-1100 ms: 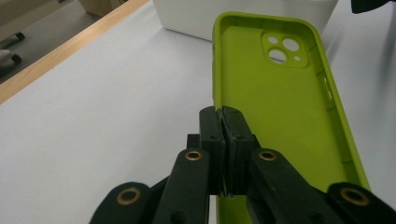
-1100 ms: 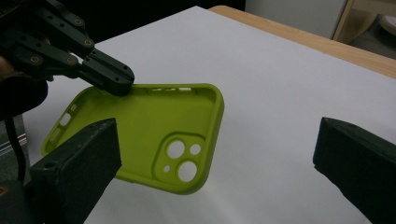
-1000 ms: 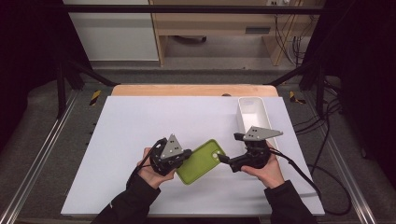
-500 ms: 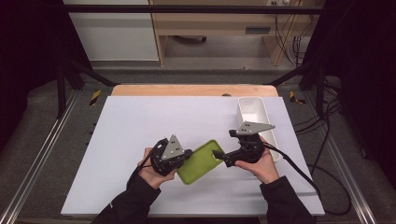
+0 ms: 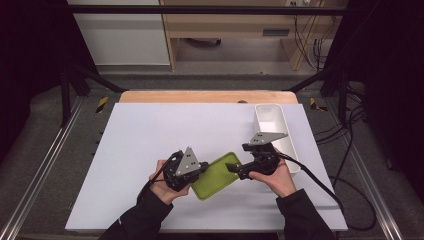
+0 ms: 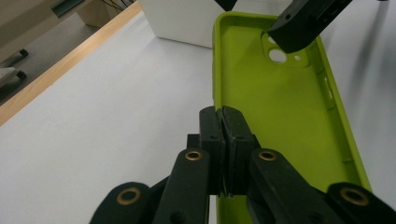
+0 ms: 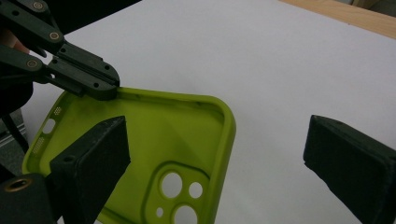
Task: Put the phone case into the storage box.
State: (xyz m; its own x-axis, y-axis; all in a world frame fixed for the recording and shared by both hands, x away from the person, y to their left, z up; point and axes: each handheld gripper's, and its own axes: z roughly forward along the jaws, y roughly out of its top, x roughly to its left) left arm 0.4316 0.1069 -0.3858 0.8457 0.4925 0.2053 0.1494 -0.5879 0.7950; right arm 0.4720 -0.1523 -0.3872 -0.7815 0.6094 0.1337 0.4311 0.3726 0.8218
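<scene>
A: Overview, high view. Lime-green flexible phone case (image 5: 216, 175) lies open side up on the white table surface (image 5: 150, 140), between the two hands. Left gripper (image 5: 196, 169) meets its near-left edge; right gripper (image 5: 235, 169) sits over its far-right corner. White rectangular plastic bin (image 5: 274, 131) stands just beside the right hand (image 5: 274, 176).

B: State of the left gripper?

A: Left gripper view. The left gripper (image 6: 223, 140) has its jaws pressed together on the thin side wall of the case (image 6: 275, 121). The grip is narrow, on the rim alone.

B: And the right?

A: Right gripper view. The right gripper (image 7: 224, 154) stands with jaws wide apart, holding nothing. One jaw hangs above the case interior (image 7: 154, 140) near the camera cut-outs; the other is over bare table beyond the corner. Whether the near jaw touches the case cannot be determined.

B: Handling properties?

A: Judged light, thin-walled and pliable, probably silicone or soft plastic. The rim is likely to bend under a one-point grip, and the shell may sag or twist if lifted from one side. Recommended hold: straight rim sections or the corner wall. Avoid the weaker material round the cut-outs.
</scene>
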